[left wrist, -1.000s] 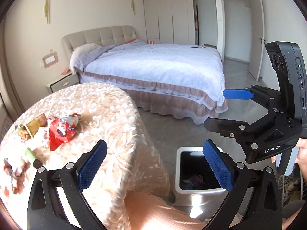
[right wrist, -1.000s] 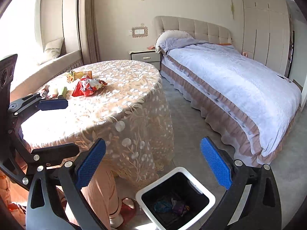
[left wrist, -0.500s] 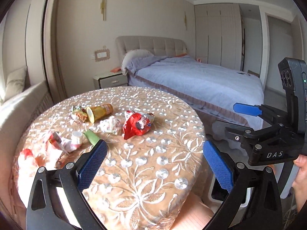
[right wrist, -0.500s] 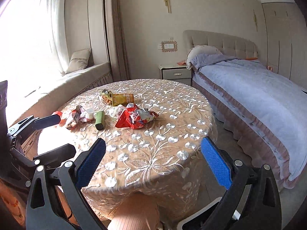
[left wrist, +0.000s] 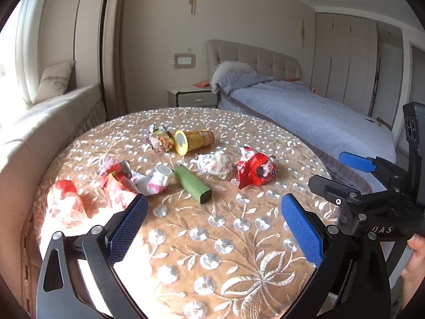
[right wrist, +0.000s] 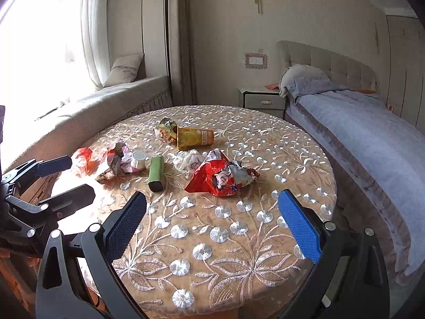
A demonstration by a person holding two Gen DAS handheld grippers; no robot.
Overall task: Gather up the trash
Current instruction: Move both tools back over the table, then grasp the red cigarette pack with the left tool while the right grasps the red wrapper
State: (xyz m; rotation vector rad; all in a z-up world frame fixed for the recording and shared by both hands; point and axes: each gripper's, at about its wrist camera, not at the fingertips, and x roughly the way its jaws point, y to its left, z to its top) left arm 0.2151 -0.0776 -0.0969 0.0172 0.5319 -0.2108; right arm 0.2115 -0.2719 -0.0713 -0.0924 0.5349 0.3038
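I've swung from the bin up over the worktop (right wrist: 265,143); both grippers' fingers (left wrist: 301,228) (right wrist: 297,224) released, red wrapper (right wrist: 220,178) ahead between the right pair.

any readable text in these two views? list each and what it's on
"DAS": white letters on the right gripper body, left wrist view.
Orange can: white label with dark characters, too blurred to read.
Red wrapper and the other wrappers: print too small to read.
Nothing else legible.
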